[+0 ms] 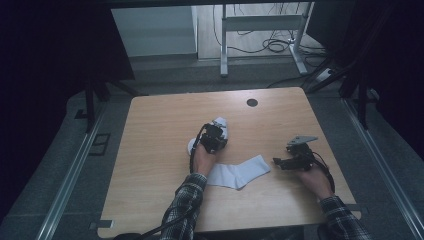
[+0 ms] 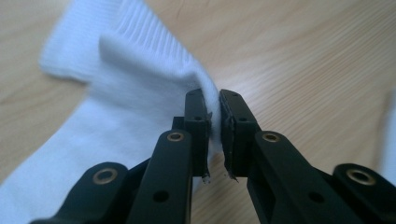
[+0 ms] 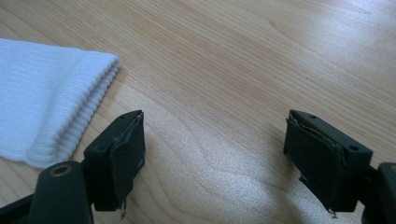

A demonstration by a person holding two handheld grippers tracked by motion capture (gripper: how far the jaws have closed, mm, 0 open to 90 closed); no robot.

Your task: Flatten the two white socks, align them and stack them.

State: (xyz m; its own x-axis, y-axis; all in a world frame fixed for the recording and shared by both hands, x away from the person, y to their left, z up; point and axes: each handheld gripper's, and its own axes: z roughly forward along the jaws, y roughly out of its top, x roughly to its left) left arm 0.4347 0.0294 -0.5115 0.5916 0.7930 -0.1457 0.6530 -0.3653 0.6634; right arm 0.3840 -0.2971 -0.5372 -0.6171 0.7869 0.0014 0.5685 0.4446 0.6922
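Pinching a fold of white fabric, the left gripper (image 1: 216,134) sits near the middle of the wooden worktop (image 1: 155,150). Its own view makes the grip plain: the two black jaws stand almost together, with a raised ridge of the upper sock (image 2: 121,88) caught between the pads, and the ribbed cuff of that sock running off toward the upper left. From above this detail is lost; there the gripper and the hand behind it cover most of that sock, so that just a white tip beyond the gripper and a small pale patch beside the wrist can be seen.

The high view adds a second white sock (image 1: 240,171), lying flat and bent in an L shape nearer the person, between the two forearms. The right gripper (image 1: 289,161) rests to the right of it, close by but apart from it. In the right gripper view the jaws stand wide apart with bare wood between them and nothing held, and the ribbed cuff of the flat sock lies just beyond the left jaw.

The high view also takes in a dark round hole (image 1: 252,102) near the worktop's far edge and plaid sleeves (image 1: 186,205) on both arms.
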